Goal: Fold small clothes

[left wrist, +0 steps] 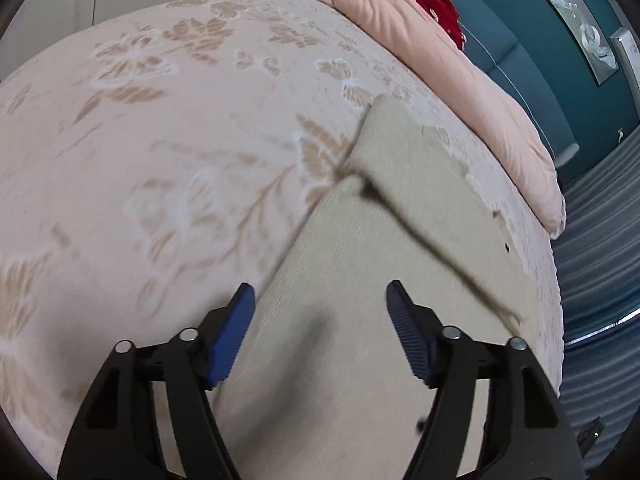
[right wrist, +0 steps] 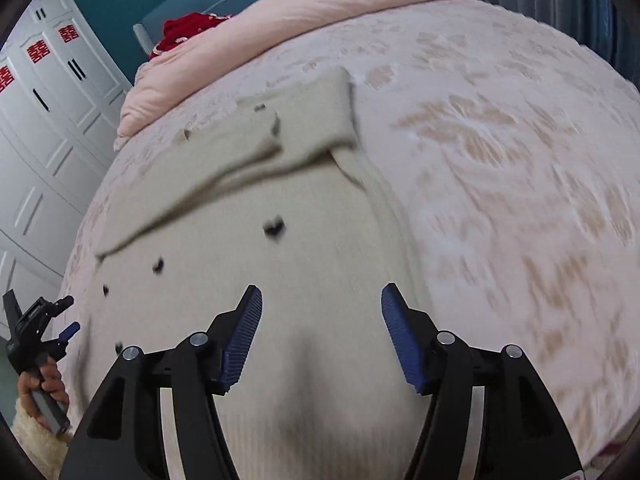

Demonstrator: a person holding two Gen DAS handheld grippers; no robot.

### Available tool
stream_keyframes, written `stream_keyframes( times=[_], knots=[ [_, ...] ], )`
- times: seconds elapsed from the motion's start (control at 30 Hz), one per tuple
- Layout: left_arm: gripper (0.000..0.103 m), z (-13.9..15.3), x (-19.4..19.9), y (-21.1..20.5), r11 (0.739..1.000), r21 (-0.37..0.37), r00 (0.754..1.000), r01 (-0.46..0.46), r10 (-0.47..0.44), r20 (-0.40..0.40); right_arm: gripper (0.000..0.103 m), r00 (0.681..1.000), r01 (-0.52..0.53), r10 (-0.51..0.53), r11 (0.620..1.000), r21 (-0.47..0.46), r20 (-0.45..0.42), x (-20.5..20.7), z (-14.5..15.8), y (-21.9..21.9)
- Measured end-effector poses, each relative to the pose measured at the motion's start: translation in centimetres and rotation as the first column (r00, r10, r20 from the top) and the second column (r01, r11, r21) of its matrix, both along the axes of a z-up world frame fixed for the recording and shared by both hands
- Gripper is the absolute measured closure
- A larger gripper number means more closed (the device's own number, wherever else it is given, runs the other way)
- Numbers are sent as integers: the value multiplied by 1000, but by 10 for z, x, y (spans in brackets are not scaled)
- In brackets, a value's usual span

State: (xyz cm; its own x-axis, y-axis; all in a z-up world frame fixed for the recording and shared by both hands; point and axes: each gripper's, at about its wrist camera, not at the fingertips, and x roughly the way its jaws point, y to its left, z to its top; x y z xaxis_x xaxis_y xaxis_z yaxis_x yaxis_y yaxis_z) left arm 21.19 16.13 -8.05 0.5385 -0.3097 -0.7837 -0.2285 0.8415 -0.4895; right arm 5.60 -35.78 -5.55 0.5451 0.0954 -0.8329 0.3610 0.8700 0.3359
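Observation:
A small beige knit cardigan (left wrist: 360, 272) with dark buttons lies flat on the bed, one sleeve folded across its chest; it also shows in the right wrist view (right wrist: 248, 216). My left gripper (left wrist: 320, 296) is open and empty, hovering over the garment's lower left side. My right gripper (right wrist: 322, 298) is open and empty above the garment's lower right part. The left gripper also shows in the right wrist view (right wrist: 60, 328), held by a hand at the bed's left edge.
The bed has a pink floral bedspread (left wrist: 160, 140). A folded pink duvet (right wrist: 280, 24) and a red cloth (right wrist: 184, 28) lie at the head. White wardrobes (right wrist: 40, 128) stand to the left, a teal headboard (left wrist: 520, 52) behind.

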Motion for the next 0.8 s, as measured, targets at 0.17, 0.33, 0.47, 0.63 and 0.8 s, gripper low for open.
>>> stream_keyframes(
  times=[0.17,0.33,0.47,0.63,0.8],
  knots=[
    [24,-15,-91,18,992,-114,998,-45,41,-39,39,993,100,-88,983,154,-79,-97,-33,0],
    [9,-17,-110,-4,981,-188,998,-51,44,-45,27,993,117,-118,957,265,-12,-102,-37,13],
    [5,-19,-102,-17,986,-147,996,-79,73,-48,27,991,118,-129,949,293,19,-79,-35,23],
    [25,-16,-87,-26,986,-163,998,-20,10,-59,32,992,101,-121,931,350,36,-63,-36,30],
    [95,-24,-76,-28,981,-195,988,5,-34,-149,89,995,93,-100,922,376,0,-53,-38,32]
  ],
)
